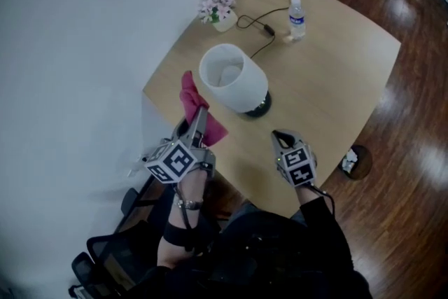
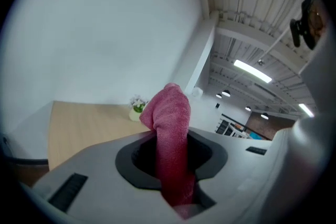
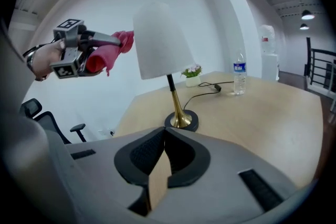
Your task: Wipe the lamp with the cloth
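Note:
A table lamp with a white shade (image 1: pixel 233 77) (image 3: pixel 161 41) on a brass stem and black base (image 3: pixel 181 119) stands on the wooden table (image 1: pixel 329 73). My left gripper (image 1: pixel 198 117) is shut on a pink cloth (image 1: pixel 196 105) (image 2: pixel 170 139) and holds it raised just left of the shade. The cloth bunches out past the fingertips, apart from the shade. My right gripper (image 1: pixel 282 138) (image 3: pixel 164 136) is shut with nothing in it, hovering near the table's front edge, right of the lamp base.
A small pot of pink flowers (image 1: pixel 218 9) and a water bottle (image 1: pixel 297 17) stand at the table's far side, with the lamp's black cord (image 1: pixel 262 24) between them. A black office chair (image 1: pixel 122 248) is at lower left. The white wall is close on the left.

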Tool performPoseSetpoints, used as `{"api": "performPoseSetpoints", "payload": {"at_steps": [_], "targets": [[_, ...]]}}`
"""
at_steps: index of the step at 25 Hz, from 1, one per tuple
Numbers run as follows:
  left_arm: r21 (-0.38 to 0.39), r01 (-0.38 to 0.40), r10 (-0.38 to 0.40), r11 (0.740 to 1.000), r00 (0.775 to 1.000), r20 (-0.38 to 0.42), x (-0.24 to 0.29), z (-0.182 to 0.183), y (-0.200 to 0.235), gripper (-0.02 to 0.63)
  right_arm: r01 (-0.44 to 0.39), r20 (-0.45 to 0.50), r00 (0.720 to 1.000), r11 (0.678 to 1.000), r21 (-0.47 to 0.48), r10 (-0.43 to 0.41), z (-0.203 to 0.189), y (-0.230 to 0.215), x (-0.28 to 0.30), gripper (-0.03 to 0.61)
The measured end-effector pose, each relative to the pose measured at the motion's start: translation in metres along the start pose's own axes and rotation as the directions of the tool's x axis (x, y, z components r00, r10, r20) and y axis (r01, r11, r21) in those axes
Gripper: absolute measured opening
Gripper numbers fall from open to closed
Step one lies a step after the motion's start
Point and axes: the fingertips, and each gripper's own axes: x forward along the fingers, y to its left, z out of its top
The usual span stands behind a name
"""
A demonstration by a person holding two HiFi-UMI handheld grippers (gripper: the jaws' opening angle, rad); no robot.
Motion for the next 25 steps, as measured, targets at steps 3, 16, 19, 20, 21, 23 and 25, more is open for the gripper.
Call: {"api": "performPoseSetpoints", "payload": {"at_steps": [3,16,19,20,21,23,25], "targets": [[-0.049,0.027,-0.021,0.998,0.993,0.119,0.001,0.043,-0.030,0.110,-0.022,0.025,0.999,1.000,-0.021,0.023,0.006,0.011,-0.026,0.011],[-0.140,-0.103,0.121,0.985,0.984,0.128,0.037,-0.034,-0.025,0.112,-0.001,-0.048,0.999,0.999,-0.033,-0.001,-0.046,0.011,-0.073,0.011],[-0.123,-0.114,0.121,0.986,0.991,0.049,0.045,-0.068,-0.011,0.112,0.028,-0.066,0.997,0.999,-0.029,-0.030,-0.049,0.010,-0.074,0.011],[-0.115,-0.112,0.115,0.987,0.993,0.023,0.048,-0.079,-0.007,0.112,0.040,-0.068,0.997,0.999,-0.025,-0.042,-0.049,0.010,-0.074,0.011],[-0.108,-0.109,0.109,0.988,0.994,-0.005,0.049,-0.089,-0.003,0.112,0.050,-0.070,0.996,0.999,-0.019,-0.051,-0.049,0.011,-0.075,0.011],[-0.100,-0.096,0.090,0.990,0.994,-0.064,0.050,-0.109,0.005,0.112,0.064,-0.078,0.995,0.998,-0.015,-0.065,-0.049,0.021,-0.077,0.011],[-0.103,-0.075,0.062,0.992,0.990,-0.126,0.050,-0.130,0.012,0.112,0.075,-0.093,0.993,0.996,-0.038,-0.078,-0.052,0.032,-0.079,0.011]]}}
